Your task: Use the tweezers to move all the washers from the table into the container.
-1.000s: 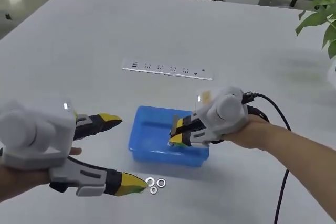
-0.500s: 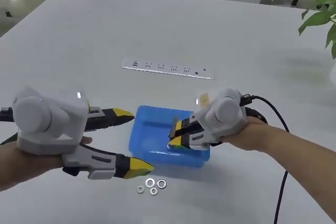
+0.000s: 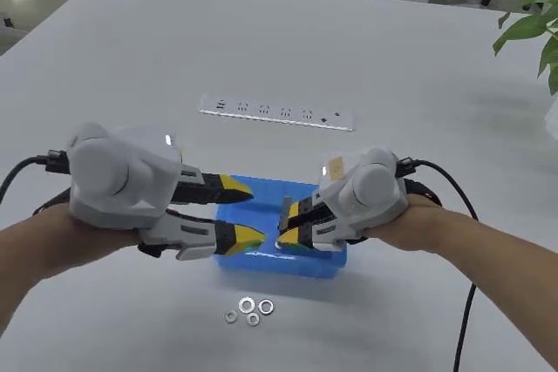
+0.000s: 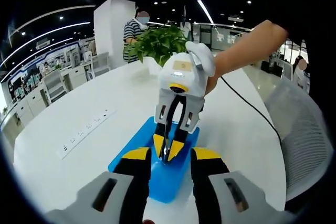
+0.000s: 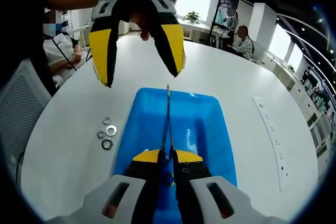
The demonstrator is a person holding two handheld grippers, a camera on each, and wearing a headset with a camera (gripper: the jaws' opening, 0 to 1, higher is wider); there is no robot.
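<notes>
Several small metal washers (image 3: 248, 309) (image 5: 107, 135) lie in a cluster on the white table, just in front of the blue container (image 3: 261, 259) (image 5: 202, 124) (image 4: 143, 135). My right gripper (image 3: 292, 226) (image 5: 169, 156) hangs over the container's right half, shut on the thin metal tweezers (image 3: 285, 208) (image 5: 168, 111) (image 4: 167, 145). The tweezer tips point over the container. My left gripper (image 3: 244, 211) (image 4: 170, 156) is open over the container's left edge, facing the right gripper, with nothing between its jaws. From the right gripper view the left gripper (image 5: 137, 30) spreads wide just beyond the tweezer tips.
A white power strip (image 3: 275, 112) (image 5: 270, 135) lies on the table behind the container. A green plant (image 3: 532, 32) stands at the far right edge. A black cable (image 3: 462, 206) trails from the right gripper along the arm.
My left gripper has risen from beside the washers and moved right, over the container's left edge toward the tweezers. The right gripper has stayed over the container.
</notes>
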